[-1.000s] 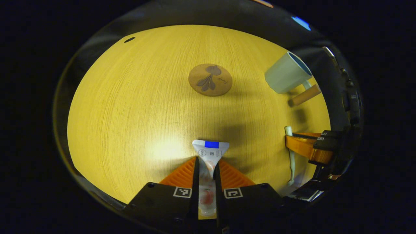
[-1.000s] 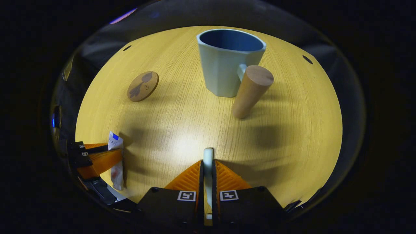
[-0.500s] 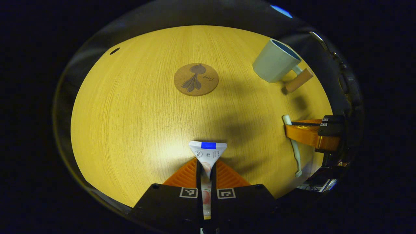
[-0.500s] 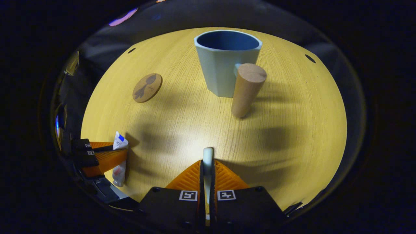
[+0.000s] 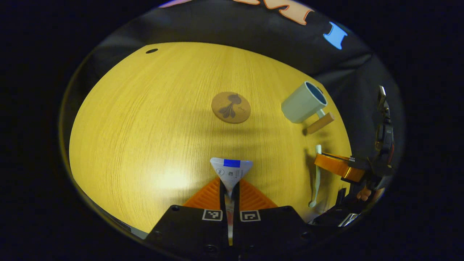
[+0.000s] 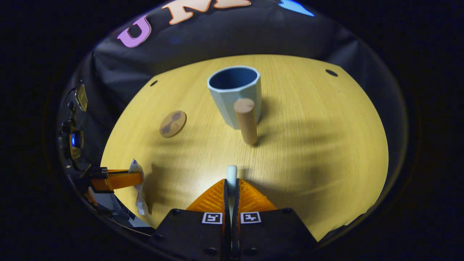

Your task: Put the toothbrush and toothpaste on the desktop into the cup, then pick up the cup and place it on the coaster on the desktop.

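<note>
We see that our left gripper (image 5: 229,188) has two orange ribbed wedge-shaped jaws set on black blocks, each block carrying a small black-and-white square marker and dark round screw heads near its outer corner. Our right gripper (image 6: 231,188) is built alike: orange ribbed wedges, black blocks, one square marker on each. From the side, its orange jaws look long and flat, with black housing behind them.

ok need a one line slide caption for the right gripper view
Right gripper lifts the toothbrush above the desktop, facing the empty cup, coaster to its left.
</note>
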Demonstrator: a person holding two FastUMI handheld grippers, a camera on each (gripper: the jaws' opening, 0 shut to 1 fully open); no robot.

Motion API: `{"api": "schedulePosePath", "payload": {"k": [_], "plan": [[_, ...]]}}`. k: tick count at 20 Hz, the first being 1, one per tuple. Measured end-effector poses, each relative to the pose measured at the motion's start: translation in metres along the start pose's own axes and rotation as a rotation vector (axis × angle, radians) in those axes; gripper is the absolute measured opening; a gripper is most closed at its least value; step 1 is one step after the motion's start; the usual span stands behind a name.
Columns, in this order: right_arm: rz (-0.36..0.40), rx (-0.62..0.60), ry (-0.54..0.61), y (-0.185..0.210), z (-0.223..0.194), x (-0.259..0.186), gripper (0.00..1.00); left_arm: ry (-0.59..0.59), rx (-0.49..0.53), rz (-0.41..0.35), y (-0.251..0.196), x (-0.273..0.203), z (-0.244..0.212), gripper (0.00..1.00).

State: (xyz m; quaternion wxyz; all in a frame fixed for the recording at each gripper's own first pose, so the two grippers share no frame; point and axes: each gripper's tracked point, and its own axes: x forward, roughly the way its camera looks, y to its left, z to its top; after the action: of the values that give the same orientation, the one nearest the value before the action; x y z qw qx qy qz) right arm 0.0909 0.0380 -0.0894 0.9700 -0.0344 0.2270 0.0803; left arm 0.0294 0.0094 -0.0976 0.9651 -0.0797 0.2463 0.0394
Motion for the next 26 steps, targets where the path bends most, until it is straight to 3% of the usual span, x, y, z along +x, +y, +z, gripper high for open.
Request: {"api": "schedulePosePath", "payload": {"k": [3, 7, 11, 16, 20, 26], "plan": [[0.105, 0.029, -0.113, 0.022, 0.031, -0.026, 0.04, -0.142, 0.048, 0.014, -0.002, -0.026, 0.029, 0.03], [0.178, -0.001, -0.281, 0.033, 0.09, -0.068, 0.04, -0.293, 0.133, 0.016, -0.011, -0.064, 0.062, 0.02], [0.23, 0.046, -0.523, 0.037, 0.169, -0.095, 0.04, -0.393, 0.105, -0.034, -0.025, -0.085, 0.083, 0.01], [0.279, 0.077, -0.729, 0.031, 0.232, -0.106, 0.04, -0.453, 0.121, -0.052, -0.038, -0.091, 0.102, 0.02], [0.244, 0.076, -0.84, 0.014, 0.264, -0.093, 0.03, -0.522, 0.147, -0.057, -0.05, -0.098, 0.122, 0.01], [0.186, 0.024, -0.817, -0.007, 0.269, -0.038, 0.03, -0.631, 0.198, -0.087, -0.078, -0.101, 0.16, 0.01]]}}
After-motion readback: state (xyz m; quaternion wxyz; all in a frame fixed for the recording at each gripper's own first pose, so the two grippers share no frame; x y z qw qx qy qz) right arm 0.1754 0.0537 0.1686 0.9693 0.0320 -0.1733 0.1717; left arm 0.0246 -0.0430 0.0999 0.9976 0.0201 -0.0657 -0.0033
